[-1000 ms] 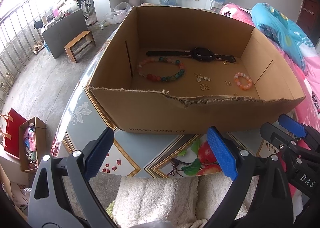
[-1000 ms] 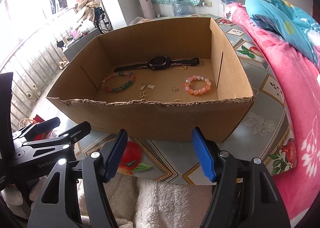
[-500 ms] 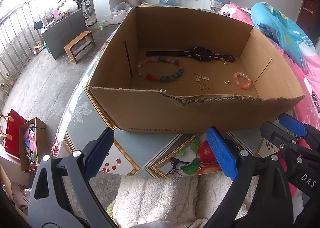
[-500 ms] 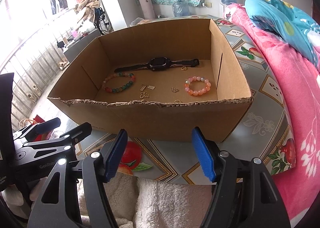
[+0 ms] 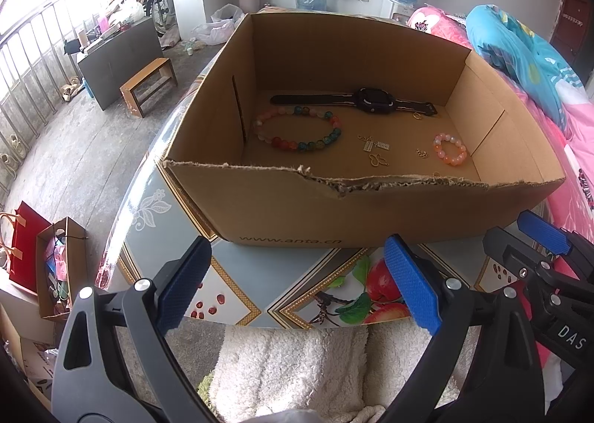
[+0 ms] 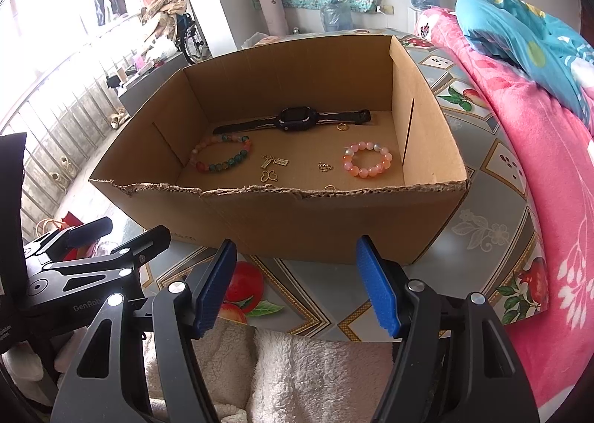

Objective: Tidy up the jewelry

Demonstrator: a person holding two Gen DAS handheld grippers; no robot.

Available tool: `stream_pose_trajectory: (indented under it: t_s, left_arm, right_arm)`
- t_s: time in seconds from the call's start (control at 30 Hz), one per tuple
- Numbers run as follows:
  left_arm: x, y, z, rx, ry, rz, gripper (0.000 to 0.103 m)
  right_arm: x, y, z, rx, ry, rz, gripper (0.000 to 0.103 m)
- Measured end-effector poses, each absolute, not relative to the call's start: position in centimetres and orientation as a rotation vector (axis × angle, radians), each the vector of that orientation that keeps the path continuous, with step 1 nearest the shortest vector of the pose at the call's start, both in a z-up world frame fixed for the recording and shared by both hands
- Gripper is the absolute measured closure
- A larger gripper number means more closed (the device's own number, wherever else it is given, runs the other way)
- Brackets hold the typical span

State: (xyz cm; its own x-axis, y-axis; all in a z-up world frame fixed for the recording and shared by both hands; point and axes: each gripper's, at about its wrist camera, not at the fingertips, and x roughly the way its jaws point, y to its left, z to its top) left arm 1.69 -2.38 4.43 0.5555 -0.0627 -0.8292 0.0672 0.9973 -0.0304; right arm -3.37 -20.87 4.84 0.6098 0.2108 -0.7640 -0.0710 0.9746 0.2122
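1. Cardboard box (image 5: 371,207) sits on the counter (image 5: 260,289), ahead of and beyond both tools; its torn front wall stands between jaws and contents.
2. Black watch (image 6: 297,119) lies along the back wall, long axis across the view; farthest item.
3. Multicolour bead bracelet (image 5: 297,129) lies left in the box, on the left hand-held gripper (image 5: 297,289) side; jaws wide, nothing between them.
4. Pink bead bracelet (image 6: 366,160) lies right, nearer the right hand-held gripper (image 6: 297,285); jaws wide, nothing held.
5. Small gold charms (image 6: 271,166) scattered mid-floor between the bracelets.
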Motion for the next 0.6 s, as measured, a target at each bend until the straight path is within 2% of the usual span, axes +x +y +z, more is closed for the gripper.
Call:
stream_pose_trajectory:
  t_s: [0.6]
  left_arm:
    - [1.7, -2.44, 4.39, 0.009, 0.984, -0.085, 0.013]
  right_arm:
    - [-3.41, -20.77, 4.87, 0.164, 0.899, 0.164, 0.038]
